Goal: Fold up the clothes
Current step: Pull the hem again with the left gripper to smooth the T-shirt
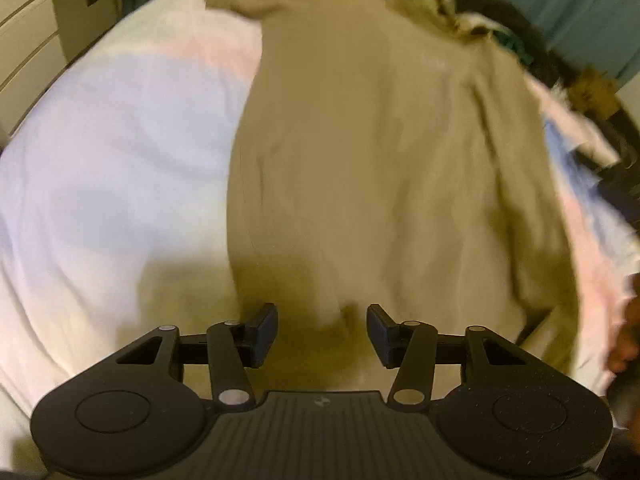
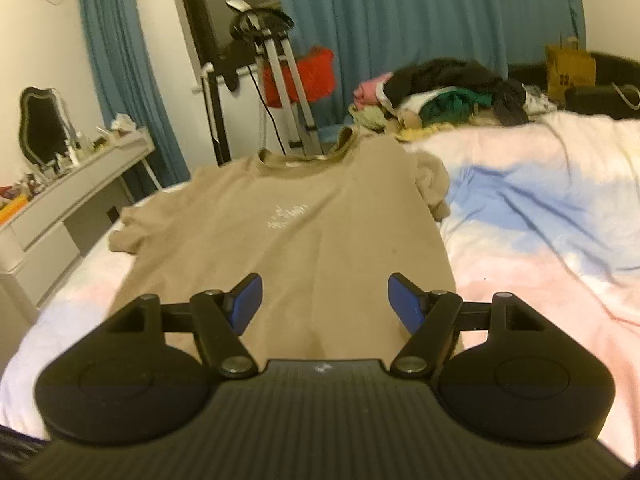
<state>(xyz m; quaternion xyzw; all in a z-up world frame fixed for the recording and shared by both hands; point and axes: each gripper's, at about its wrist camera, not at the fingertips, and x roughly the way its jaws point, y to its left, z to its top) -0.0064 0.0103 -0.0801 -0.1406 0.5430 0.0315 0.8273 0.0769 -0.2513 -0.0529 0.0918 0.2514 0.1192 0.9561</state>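
A tan T-shirt point(image 2: 296, 232) lies spread flat on a bed with a pastel pink, blue and white cover point(image 2: 520, 216), its collar at the far end and its hem nearest the grippers. The left gripper point(image 1: 322, 330) hangs over the near hem, jaws apart with nothing between the pads. The right gripper point(image 2: 325, 304) points along the shirt, jaws wide and empty. A pile of clothes point(image 2: 436, 92) sits at the far right of the bed, and a white desk point(image 2: 68, 196) stands to the left.

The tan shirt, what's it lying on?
The tan shirt lies spread on a bed cover of pink, blue and white patches. The part of the cover under the shirt is hidden.
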